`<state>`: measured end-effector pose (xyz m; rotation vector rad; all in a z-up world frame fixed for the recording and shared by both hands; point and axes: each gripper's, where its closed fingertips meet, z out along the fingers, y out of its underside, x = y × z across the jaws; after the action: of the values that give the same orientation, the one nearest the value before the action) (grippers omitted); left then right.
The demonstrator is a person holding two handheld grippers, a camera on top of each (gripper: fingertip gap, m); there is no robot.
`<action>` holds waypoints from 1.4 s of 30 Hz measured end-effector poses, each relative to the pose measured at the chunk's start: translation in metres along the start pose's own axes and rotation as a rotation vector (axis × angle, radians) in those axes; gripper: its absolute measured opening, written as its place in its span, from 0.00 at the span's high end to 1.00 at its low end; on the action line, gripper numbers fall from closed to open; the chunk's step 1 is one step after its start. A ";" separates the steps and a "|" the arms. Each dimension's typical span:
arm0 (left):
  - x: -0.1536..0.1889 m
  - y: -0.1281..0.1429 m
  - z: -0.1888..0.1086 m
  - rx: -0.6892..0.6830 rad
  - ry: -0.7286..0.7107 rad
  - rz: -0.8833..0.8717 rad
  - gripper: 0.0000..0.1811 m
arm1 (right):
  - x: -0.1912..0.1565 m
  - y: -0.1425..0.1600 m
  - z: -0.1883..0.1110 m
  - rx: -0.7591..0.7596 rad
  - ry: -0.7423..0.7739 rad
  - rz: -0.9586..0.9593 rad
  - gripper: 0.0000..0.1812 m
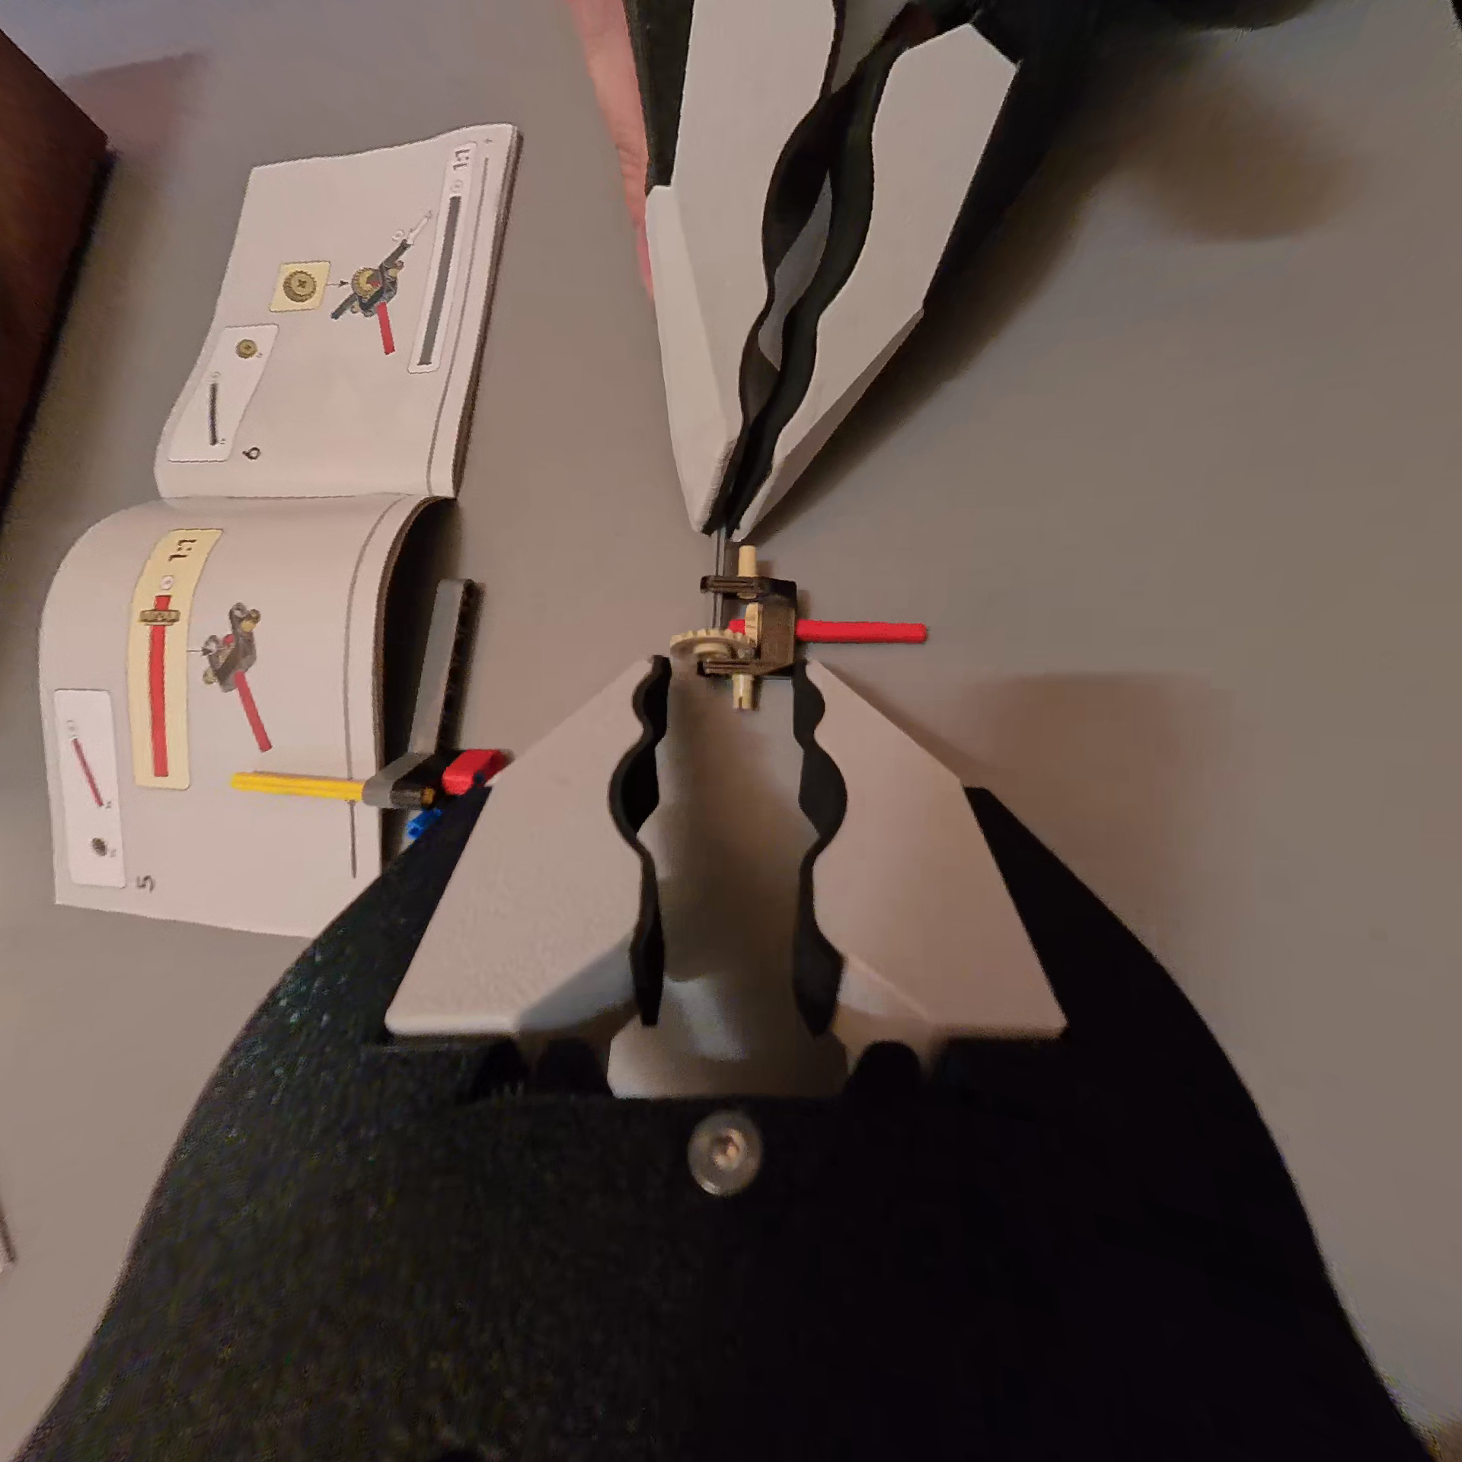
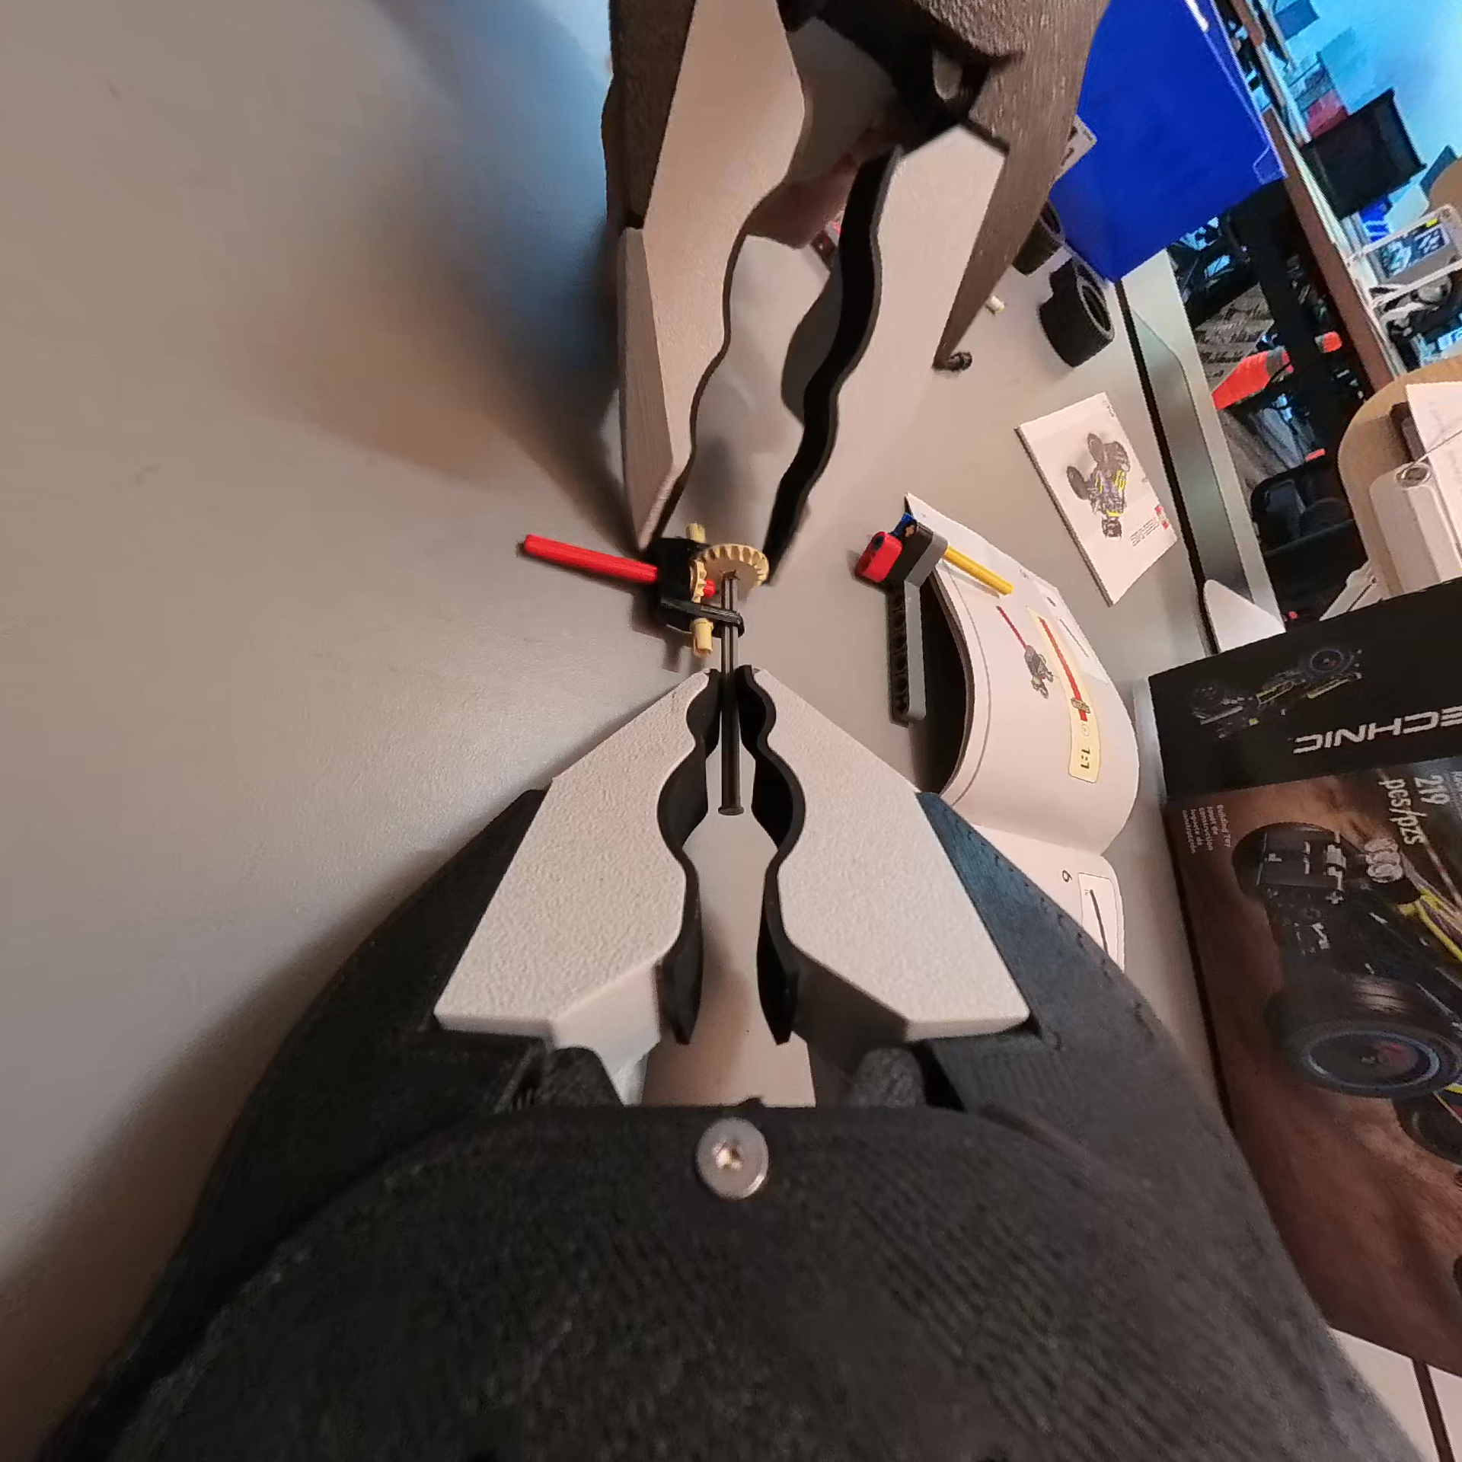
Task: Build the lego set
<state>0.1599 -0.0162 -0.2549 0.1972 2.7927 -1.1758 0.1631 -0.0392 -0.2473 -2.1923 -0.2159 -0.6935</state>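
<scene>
A: What is the right gripper holding?

B: Its fingers are pinching nearly shut on a thin black rod, which is running straight out ahead of the tips into the small gear piece just beyond. I judge the rod is being threaded through the tan gear, so it is being kept lined up with the hole.

A: And the left gripper?

B: It is coming in from the opposite side, its fingers spread partway and bracketing the black frame of the gear piece. It seems to be steadying it against the push, though I cannot tell how firmly it is gripping.

A: Is there room to move?

B: To the right gripper's left, the grey table is lying bare past the red rod. To its right, a grey beam with red and yellow parts is sitting near, beside the open booklet. Farther right, the box is crowding the table edge.
</scene>
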 end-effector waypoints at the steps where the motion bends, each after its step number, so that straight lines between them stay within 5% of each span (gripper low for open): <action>1: -0.001 0.000 -0.001 0.006 -0.015 0.006 0.84 | 0.000 0.000 0.000 -0.001 0.000 0.000 0.99; 18: -0.001 0.000 -0.003 -0.002 -0.120 0.051 0.84 | 0.000 0.000 0.000 0.000 0.009 -0.012 0.99; 29: -0.015 -0.031 -0.028 0.156 -0.112 -0.058 0.87 | 0.002 0.001 0.000 -0.005 0.020 -0.005 0.99; 34: -0.033 -0.015 -0.010 -0.124 -0.066 0.034 0.88 | -0.001 0.002 -0.004 -0.008 0.012 0.017 0.99; 38: -0.025 -0.014 0.006 -0.212 0.101 -0.027 0.87 | -0.003 0.002 -0.006 -0.006 0.005 0.026 0.99; 42: -0.021 -0.004 0.014 -0.293 0.120 -0.040 0.88 | -0.004 0.002 -0.007 -0.003 0.007 0.025 0.99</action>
<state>0.1809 -0.0308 -0.2585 0.1925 3.0422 -0.7702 0.1576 -0.0454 -0.2467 -2.1918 -0.1837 -0.6875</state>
